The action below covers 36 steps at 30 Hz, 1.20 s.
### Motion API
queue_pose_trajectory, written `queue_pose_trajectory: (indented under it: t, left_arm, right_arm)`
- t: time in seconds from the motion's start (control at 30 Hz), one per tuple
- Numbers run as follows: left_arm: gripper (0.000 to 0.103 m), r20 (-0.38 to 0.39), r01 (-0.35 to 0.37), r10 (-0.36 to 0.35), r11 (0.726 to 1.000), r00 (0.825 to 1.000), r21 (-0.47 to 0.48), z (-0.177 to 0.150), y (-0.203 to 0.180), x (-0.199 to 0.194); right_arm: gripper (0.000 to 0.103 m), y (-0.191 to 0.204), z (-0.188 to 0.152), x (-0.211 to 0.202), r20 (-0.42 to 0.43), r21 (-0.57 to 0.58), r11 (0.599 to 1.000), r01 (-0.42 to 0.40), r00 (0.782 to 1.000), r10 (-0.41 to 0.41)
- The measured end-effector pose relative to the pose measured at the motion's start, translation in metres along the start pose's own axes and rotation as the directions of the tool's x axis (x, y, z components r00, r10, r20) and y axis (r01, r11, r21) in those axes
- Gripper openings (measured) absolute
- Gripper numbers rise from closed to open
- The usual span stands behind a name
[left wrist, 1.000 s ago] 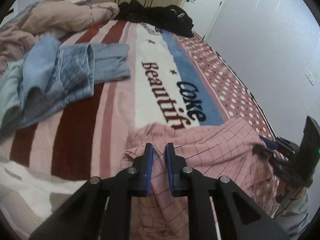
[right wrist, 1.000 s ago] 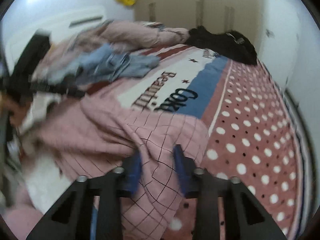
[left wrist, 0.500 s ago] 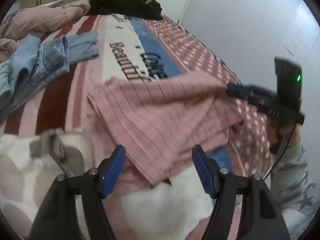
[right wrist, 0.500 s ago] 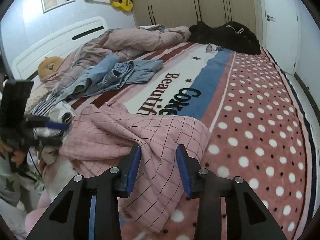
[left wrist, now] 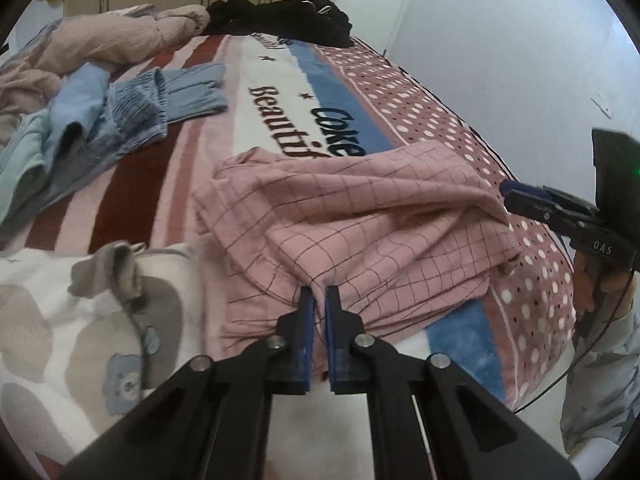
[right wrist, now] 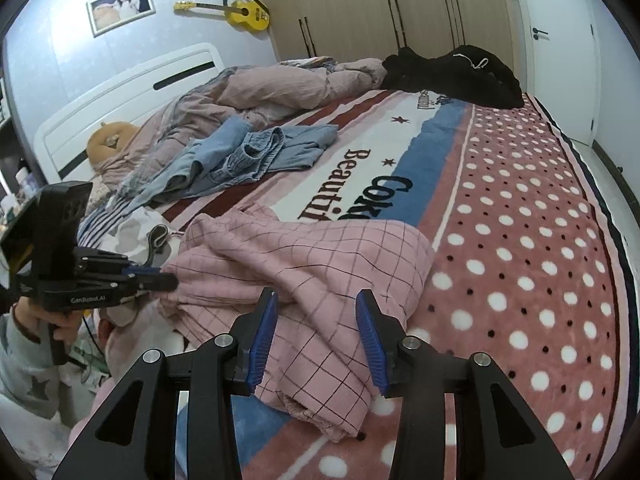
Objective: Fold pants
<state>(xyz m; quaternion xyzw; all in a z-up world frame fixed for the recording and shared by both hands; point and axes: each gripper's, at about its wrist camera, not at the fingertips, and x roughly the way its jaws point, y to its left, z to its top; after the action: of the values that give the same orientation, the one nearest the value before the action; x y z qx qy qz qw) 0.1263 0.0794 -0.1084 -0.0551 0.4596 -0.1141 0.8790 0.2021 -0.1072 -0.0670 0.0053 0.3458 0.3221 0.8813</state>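
Note:
The pink checked pants (left wrist: 360, 216) lie partly folded in layers near the bed's front edge; they also show in the right wrist view (right wrist: 304, 264). My left gripper (left wrist: 319, 296) is shut on the near edge of the pants; it also shows at the left of the right wrist view (right wrist: 160, 278). My right gripper (right wrist: 316, 312) is open just above the pants' right end, holding nothing. It appears at the right of the left wrist view (left wrist: 516, 196), beside the pants' far corner.
Blue jeans (right wrist: 248, 156) lie crumpled further up the bed. A pink duvet (right wrist: 280, 84) and black clothes (right wrist: 452, 72) lie at the far end. A white patterned garment (left wrist: 92, 312) lies left of the pants. The blanket (right wrist: 520, 240) spreads to the right.
My left gripper was open half a second ago and has now shut on the pants' near edge. My right gripper has opened wider. The pants have settled into flatter layers.

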Motion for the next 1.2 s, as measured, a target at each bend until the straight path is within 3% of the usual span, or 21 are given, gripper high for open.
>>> queue_pose_trajectory:
  t: [0.23,0.3,0.37,0.43,0.53,0.63,0.67,0.77,0.8,0.87,0.93,1.03,1.13,1.2]
  left_arm:
    - [0.003,0.02,-0.117,0.117,0.993,0.993,-0.004,0.006,0.026,-0.013]
    - [0.003,0.01,-0.107,0.107,0.994,0.994,-0.024,0.007,0.033,-0.015]
    - [0.003,-0.01,-0.072,0.072,0.997,0.997,-0.03,0.004,0.034,-0.014]
    - [0.003,-0.037,-0.075,0.075,0.997,0.996,0.0,-0.002,0.03,-0.008]
    - [0.004,-0.063,-0.072,0.073,0.997,0.995,0.013,-0.007,0.027,0.001]
    - [0.006,-0.058,-0.076,0.077,0.997,0.995,0.012,-0.005,0.027,-0.002]
    - [0.01,-0.049,-0.07,0.07,0.997,0.996,0.013,-0.003,0.027,-0.006]
    - [0.048,-0.001,-0.082,0.082,0.996,0.997,0.024,0.006,0.024,-0.021]
    - [0.051,0.019,-0.08,0.08,0.996,0.997,0.027,0.011,0.023,-0.025]
    - [0.052,0.024,-0.069,0.068,0.997,0.997,0.022,0.018,0.022,-0.027]
    - [0.053,0.022,-0.064,0.064,0.998,0.998,0.011,0.025,0.022,-0.022]
    - [0.058,-0.005,-0.081,0.081,0.997,0.997,-0.005,0.032,0.022,-0.003]
    - [0.058,-0.028,-0.097,0.096,0.995,0.995,-0.017,0.037,0.024,0.012]
    - [0.058,-0.029,-0.086,0.085,0.996,0.996,-0.03,0.038,0.026,0.015]
  right_arm:
    - [0.036,0.004,-0.005,0.004,-0.033,-0.03,1.0,0.008,0.999,-0.009]
    - [0.039,0.0,-0.006,0.007,-0.042,-0.025,0.999,0.026,0.999,-0.027]
    - [0.05,-0.005,-0.006,0.009,-0.045,-0.011,0.999,0.034,0.998,-0.035]
    - [0.05,-0.012,-0.005,0.015,-0.051,-0.006,0.998,0.065,0.997,-0.065]
    - [0.05,-0.032,-0.004,0.028,-0.068,0.026,0.985,0.173,0.983,-0.171]
    - [0.051,-0.053,-0.004,0.029,-0.079,0.107,0.978,0.182,0.982,-0.174]
    - [0.051,-0.055,-0.004,0.026,-0.069,0.108,0.979,0.173,0.984,-0.166]
    - [0.053,-0.05,-0.003,0.012,-0.034,0.087,0.99,0.107,0.994,-0.104]
    - [0.057,-0.046,-0.001,0.01,-0.03,0.082,0.994,0.074,0.997,-0.072]
    - [0.078,-0.035,0.0,0.012,-0.049,0.056,0.998,0.006,0.999,-0.003]
    - [0.079,-0.023,0.0,0.019,-0.066,0.03,0.999,-0.01,0.998,0.012]
    - [0.079,-0.017,0.001,0.042,-0.087,0.042,0.998,0.044,0.995,-0.04]
    - [0.077,-0.029,-0.001,0.058,-0.105,0.08,0.989,0.125,0.988,-0.116]
    - [0.077,-0.045,-0.006,0.061,-0.106,0.138,0.981,0.138,0.987,-0.124]
